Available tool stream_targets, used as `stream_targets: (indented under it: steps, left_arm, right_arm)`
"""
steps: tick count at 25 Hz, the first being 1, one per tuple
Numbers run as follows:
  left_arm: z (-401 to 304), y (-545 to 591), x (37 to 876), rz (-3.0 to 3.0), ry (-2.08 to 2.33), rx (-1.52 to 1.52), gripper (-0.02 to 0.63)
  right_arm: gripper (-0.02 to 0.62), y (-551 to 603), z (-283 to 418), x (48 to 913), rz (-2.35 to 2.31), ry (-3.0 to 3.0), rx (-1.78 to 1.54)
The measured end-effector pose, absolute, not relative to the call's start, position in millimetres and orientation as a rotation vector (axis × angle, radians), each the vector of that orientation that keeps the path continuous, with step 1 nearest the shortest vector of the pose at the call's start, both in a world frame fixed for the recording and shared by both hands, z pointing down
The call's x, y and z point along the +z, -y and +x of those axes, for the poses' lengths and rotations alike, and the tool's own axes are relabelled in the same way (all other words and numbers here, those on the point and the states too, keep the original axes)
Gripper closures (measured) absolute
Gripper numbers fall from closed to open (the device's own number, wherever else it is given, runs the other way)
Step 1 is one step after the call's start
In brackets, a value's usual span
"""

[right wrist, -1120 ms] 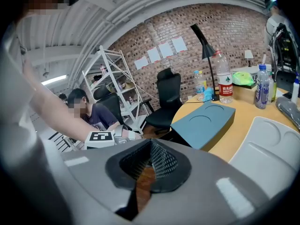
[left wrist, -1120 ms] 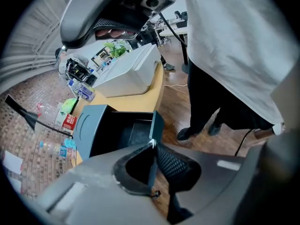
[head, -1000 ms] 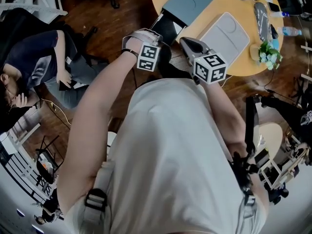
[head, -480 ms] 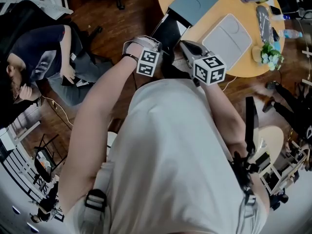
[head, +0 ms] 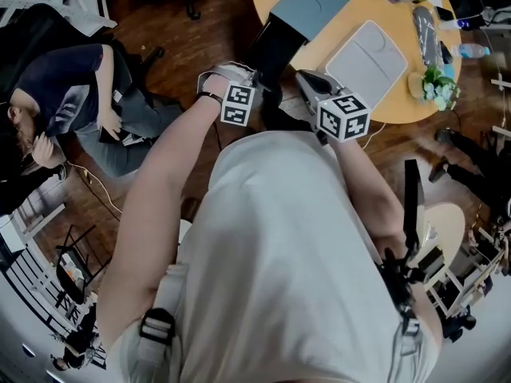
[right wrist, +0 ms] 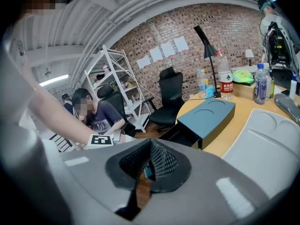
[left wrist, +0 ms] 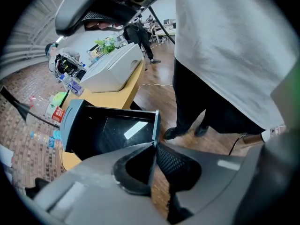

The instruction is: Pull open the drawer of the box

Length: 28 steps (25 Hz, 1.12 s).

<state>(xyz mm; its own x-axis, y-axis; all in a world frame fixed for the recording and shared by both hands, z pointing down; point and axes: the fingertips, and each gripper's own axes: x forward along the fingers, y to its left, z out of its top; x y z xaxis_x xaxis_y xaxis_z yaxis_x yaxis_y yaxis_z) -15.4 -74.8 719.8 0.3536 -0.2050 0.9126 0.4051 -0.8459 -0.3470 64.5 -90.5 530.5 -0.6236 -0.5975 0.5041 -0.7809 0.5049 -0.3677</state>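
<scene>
Front of drawer (left wrist: 110, 132) sits between the left gripper's (left wrist: 153, 159) jaws, now opening; drawer runs out from box (right wrist: 206, 112) toward the person; right gripper (right wrist: 149, 165) jaws together, empty.

brick wall (right wrist: 187, 25) | dark wood floor (head: 200, 46) | round table (head: 375, 6) | black chair (right wrist: 169, 93) | white shelf (right wrist: 112, 74)

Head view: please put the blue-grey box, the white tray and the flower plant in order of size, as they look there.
1. Blue-grey box and white tray: about alike. The frame's top edge cuts the box, so I do not rank them.
2. Flower plant: clearly the smallest.
</scene>
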Motion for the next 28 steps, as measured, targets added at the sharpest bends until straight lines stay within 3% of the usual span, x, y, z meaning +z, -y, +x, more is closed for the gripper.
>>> stream_targets:
  steps: [13,16,28]
  left_arm:
    - [-16.5,79.8,679.5,-2.276,-0.061,-1.407,0.572]
    - [-23.8,78.5,660.7,-2.433,-0.191,-1.316,0.598]
    - [-67.9,64.6,576.1,-2.871,-0.905,-1.024,0.6]
  right_arm:
    - [0.588,88.9,57.6,526.4,1.131,2.457,0.806]
    - [0.588,83.8,50.7,522.6,1.14,2.443,0.788]
    - [0.588,70.1,21.6,515.1,1.03,2.54,0.734]
